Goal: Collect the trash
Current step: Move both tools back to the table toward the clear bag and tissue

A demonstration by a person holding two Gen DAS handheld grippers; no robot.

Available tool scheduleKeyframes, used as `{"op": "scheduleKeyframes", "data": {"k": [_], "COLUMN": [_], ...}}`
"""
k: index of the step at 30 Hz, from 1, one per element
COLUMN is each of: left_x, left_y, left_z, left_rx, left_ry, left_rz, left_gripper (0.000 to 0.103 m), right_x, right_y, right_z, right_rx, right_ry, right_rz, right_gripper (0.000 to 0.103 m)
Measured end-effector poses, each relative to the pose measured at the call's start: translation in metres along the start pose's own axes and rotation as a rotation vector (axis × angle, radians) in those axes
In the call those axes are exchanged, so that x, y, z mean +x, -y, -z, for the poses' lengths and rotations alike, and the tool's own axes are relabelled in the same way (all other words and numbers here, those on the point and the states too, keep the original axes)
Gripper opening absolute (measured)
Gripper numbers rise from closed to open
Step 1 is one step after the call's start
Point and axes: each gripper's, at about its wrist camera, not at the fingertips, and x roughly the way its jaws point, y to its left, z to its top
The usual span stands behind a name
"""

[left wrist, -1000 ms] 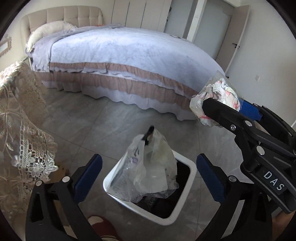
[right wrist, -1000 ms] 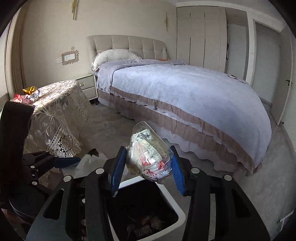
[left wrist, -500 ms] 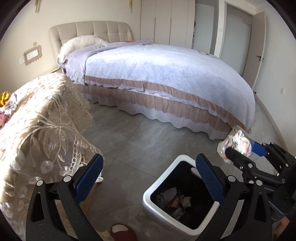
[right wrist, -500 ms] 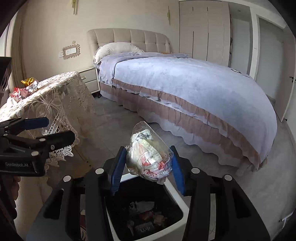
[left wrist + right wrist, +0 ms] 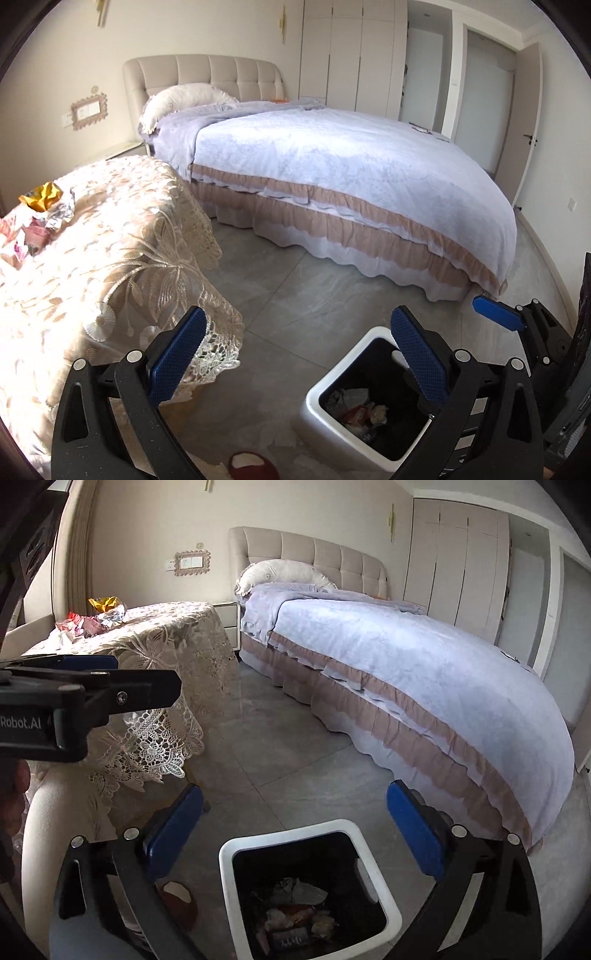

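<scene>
Left wrist view: the left claw (image 5: 299, 354) stands wide with nothing between its ribbed blue pads. A lace-edged cloth drapes the bench (image 5: 110, 266), where crinkled foil and yellow wrappers (image 5: 44, 206) lie at the far left. The square white bin (image 5: 351, 406) with its black liner sits on bare grey tile (image 5: 314, 280), between the bench and the ruffled bed (image 5: 351, 177). The bin has slid right in this view since a second ago.

Right wrist view: the right claw (image 5: 295, 830) has just sprung wide and is empty; the clear bag it gripped earlier is gone. Crumpled scraps (image 5: 295, 915) lie in the bin (image 5: 229, 856) directly below. Open floor (image 5: 280, 738) runs to the bed (image 5: 424, 672).
</scene>
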Motion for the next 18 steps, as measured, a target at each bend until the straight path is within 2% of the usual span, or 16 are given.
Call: {"op": "scheduleKeyframes", "data": {"k": [9, 13, 18], "left_x": [-0.053, -0.083, -0.121], "left_y": [-0.062, -0.099, -0.146], "left_z": [-0.006, -0.003, 0.009], "left_rx": [-0.095, -0.143, -0.211], "left_ry": [0.088, 0.124, 0.166], "left_rz": [-0.126, -0.219, -0.358], "left_gripper": [0.098, 0.098, 0.098], "right_x": [-0.015, -0.018, -0.027], "right_y": [-0.040, -0.071, -0.114], "right_z": [-0.050, -0.072, -0.098], "right_rx": [-0.052, -0.106, -0.134], "right_ry": [0.158, 0.209, 0.273], "right_rz": [-0.128, -0.182, -0.297], "right_gripper": [0.099, 0.099, 0.099]}}
